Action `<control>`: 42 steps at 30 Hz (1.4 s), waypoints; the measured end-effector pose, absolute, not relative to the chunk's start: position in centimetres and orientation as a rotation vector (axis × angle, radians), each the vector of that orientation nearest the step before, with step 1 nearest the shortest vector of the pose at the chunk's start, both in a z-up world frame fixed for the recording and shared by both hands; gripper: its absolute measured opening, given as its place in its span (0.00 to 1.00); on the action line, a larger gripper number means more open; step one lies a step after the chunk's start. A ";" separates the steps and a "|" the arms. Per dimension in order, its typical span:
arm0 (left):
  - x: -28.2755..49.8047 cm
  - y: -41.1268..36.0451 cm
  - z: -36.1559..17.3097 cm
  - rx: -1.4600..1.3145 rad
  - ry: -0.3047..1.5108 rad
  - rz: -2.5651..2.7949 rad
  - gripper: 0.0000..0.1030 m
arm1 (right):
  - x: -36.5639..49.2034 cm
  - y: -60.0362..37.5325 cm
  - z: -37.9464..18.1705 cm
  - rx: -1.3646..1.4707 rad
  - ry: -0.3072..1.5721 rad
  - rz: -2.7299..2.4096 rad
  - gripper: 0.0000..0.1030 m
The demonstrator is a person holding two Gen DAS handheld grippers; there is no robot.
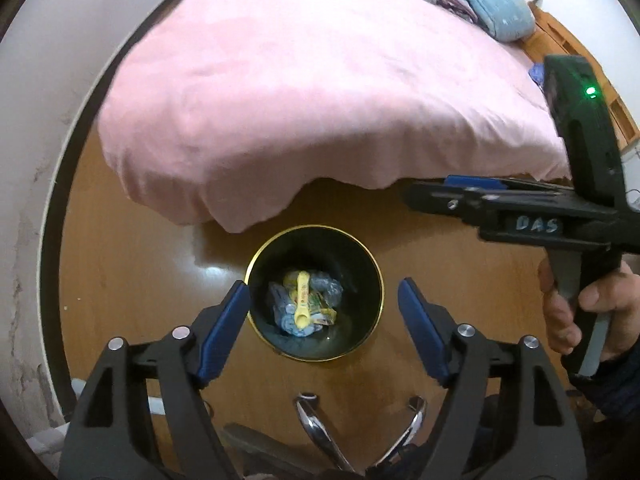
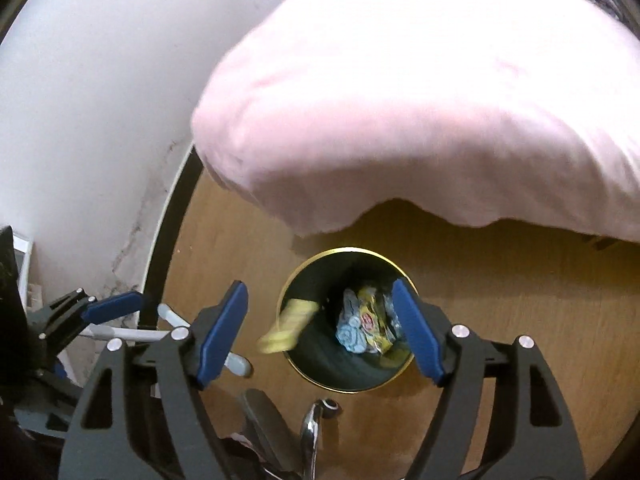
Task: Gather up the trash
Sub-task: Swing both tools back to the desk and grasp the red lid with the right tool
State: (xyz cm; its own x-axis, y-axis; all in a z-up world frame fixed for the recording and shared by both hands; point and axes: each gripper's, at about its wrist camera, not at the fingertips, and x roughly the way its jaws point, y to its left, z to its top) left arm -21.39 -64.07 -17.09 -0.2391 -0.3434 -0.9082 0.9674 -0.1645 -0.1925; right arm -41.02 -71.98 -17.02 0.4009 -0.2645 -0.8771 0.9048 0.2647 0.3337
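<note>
Only one text can be read with certainty. In the left wrist view, the letters "DAS" are written by hand in pale ink on a dark label (image 1: 536,225), and this label stands on the black body of the right claw (image 1: 424,194), near the handle that the right hand (image 1: 576,312) holds.

Inside the black bin (image 1: 352,248), some of the wrappers (image 1: 316,308) carry coloured print, and one wrapper (image 2: 370,322) in the right wrist view shows a small red and yellow mark, but these are too small and blurred to read. The yellow spoon (image 1: 301,300) also has print along its handle, unreadable.
</note>
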 end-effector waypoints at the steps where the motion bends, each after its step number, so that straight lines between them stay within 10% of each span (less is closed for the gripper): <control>1: -21.0 -63.6 -16.4 0.895 1.004 -1.601 0.72 | -40.4 -71.5 -15.8 0.967 0.787 -0.901 0.72; 14: -7.6 -41.0 -1.2 0.559 0.769 -1.231 0.91 | -19.7 -57.8 -3.4 0.562 0.789 -0.416 0.81; 30: 6.7 2.4 1.5 0.126 0.859 -0.320 0.91 | 9.4 -23.8 -3.7 0.025 1.013 0.295 0.92; 42: 7.7 1.8 -1.8 0.113 0.904 -0.400 0.91 | 13.5 -20.7 -6.3 -0.074 1.039 0.197 0.92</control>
State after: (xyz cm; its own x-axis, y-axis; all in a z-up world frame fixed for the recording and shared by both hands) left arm 7.66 1.80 -1.81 0.5504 -0.2899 -0.7830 0.3839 0.9207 -0.0710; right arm 13.52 -20.70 -6.34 0.4911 0.1274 -0.8617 -0.1975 0.9798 0.0323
